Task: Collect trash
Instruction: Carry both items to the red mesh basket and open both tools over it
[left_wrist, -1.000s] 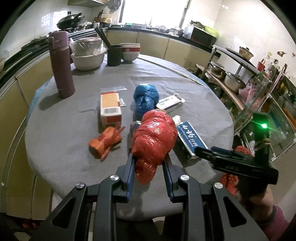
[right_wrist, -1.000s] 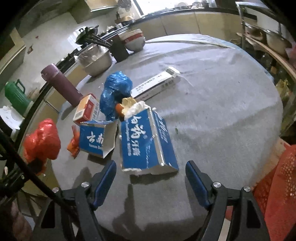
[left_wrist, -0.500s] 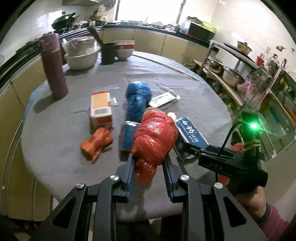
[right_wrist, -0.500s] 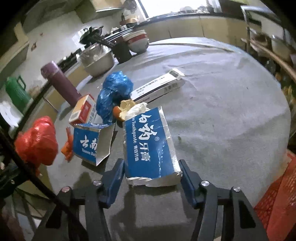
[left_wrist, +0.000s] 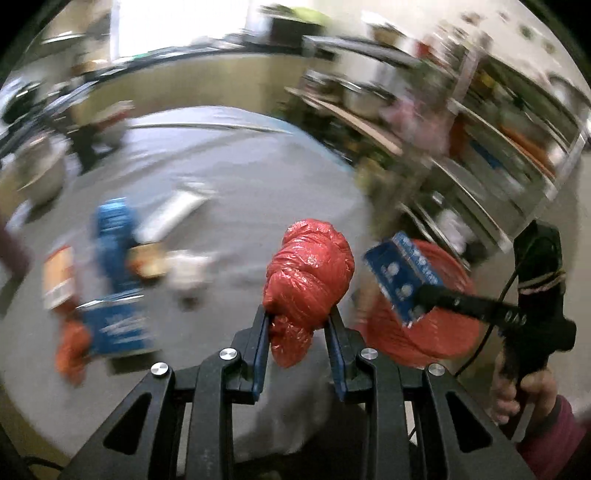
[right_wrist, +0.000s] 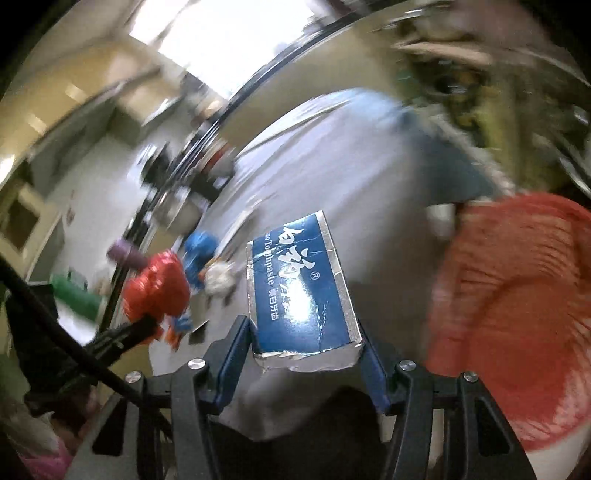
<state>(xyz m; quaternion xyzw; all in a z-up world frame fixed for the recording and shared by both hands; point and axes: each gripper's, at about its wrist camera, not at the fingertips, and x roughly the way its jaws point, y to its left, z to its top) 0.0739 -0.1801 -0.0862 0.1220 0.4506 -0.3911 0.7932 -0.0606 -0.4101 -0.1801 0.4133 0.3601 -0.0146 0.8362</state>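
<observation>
My left gripper (left_wrist: 297, 317) is shut on a crumpled red plastic bag (left_wrist: 308, 273) and holds it above the table's near edge. My right gripper (right_wrist: 306, 332) is shut on a blue toothpaste box (right_wrist: 299, 299), lifted off the table; the box also shows in the left wrist view (left_wrist: 402, 277), over a red mesh trash basket (left_wrist: 436, 321) that stands beside the table. The basket fills the right of the right wrist view (right_wrist: 517, 314). A blue bag (left_wrist: 114, 236), another blue box (left_wrist: 118, 321), an orange carton (left_wrist: 55, 277) and orange scraps (left_wrist: 70, 354) lie blurred on the grey table (left_wrist: 240, 184).
A white flat box (left_wrist: 173, 214) and a pale crumpled wad (left_wrist: 188, 266) lie mid-table. Bowls and a dark cup (left_wrist: 88, 144) stand at the far edge. Metal shelves with pots (left_wrist: 480, 147) stand to the right. Both views are motion-blurred.
My right gripper closed on the blue toothpaste box and lifted it off the table toward the red basket. My left gripper swung right with the red bag still held.
</observation>
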